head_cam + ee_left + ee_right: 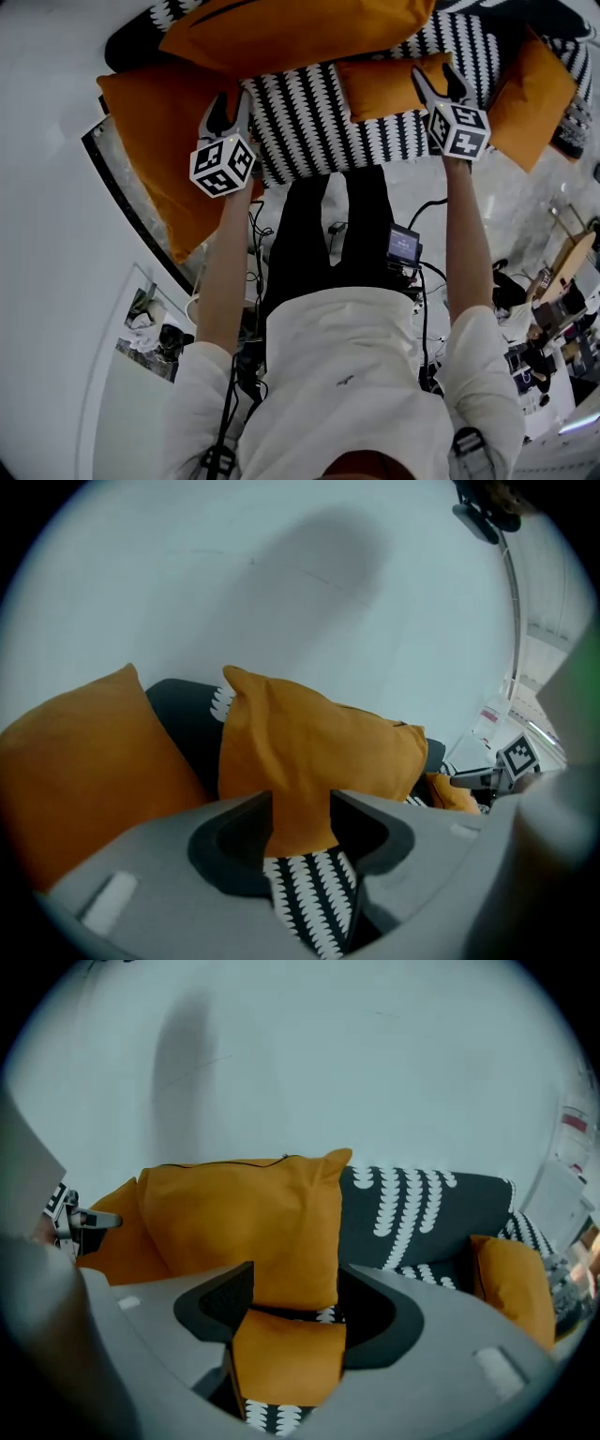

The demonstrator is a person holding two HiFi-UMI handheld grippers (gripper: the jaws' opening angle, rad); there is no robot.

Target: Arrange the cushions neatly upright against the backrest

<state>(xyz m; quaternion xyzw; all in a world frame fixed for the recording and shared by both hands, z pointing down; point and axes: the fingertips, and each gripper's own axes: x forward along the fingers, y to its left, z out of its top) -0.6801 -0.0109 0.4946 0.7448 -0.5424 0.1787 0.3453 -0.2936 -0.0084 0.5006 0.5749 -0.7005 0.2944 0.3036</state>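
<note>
A large orange cushion [300,28] [319,752] [244,1222] leans on the backrest of the black-and-white patterned sofa [300,122]. Another orange cushion [155,141] [84,771] stands at the sofa's left end, and a third [530,94] [511,1283] at the right end. A small orange cushion [384,86] [286,1358] lies on the seat. My left gripper [228,105] [302,808] hovers open over the seat's front left, with nothing between its jaws. My right gripper [441,80] [295,1279] is open just above the small cushion's right end, without pressing on it.
The person's legs in black trousers [337,225] stand right at the sofa's front edge. Cables and a small device with a screen [403,246] lie on the floor by the feet. A white wall [281,592] rises behind the sofa, and a lamp arm [511,592] stands to the right.
</note>
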